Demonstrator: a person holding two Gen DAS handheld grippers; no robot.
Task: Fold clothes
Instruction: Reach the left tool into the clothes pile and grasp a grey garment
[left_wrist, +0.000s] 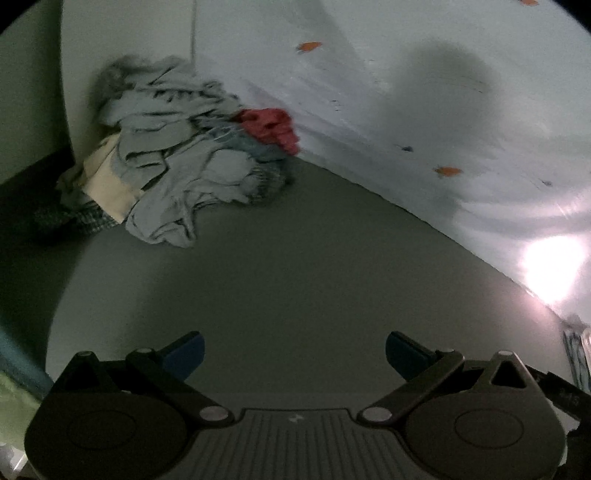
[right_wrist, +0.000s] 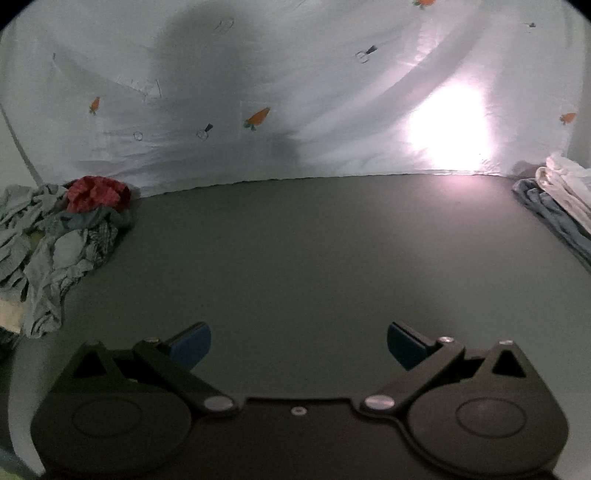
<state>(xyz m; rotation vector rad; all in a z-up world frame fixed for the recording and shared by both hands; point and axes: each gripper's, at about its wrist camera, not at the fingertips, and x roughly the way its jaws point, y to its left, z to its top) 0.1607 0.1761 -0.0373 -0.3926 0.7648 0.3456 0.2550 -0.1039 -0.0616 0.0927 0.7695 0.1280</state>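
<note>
Two claws, left gripper (left_wrist: 294, 350) and right gripper (right_wrist: 299, 343), both wide and empty over bare grey table (right_wrist: 295, 258); unfolded clothes pile (left_wrist: 173, 158) heaped far ahead-left of each, so best pinch one top garment's edge, lifting it clear.

the left wrist view is smeared with motion blur, so the pile of clothes (left_wrist: 177, 155) reads only as grey folds with a red garment (left_wrist: 271, 127) on top; separate pieces cannot be counted. a dark checked cloth (left_wrist: 79, 218) lies half buried under it. in the right wrist view the pile (right_wrist: 55, 240) is cut by the left edge, and the folded stack (right_wrist: 561, 199) (pale over blue) by the right. small marks on the backdrop sheet (right_wrist: 295, 74) stay unreadable.
</note>
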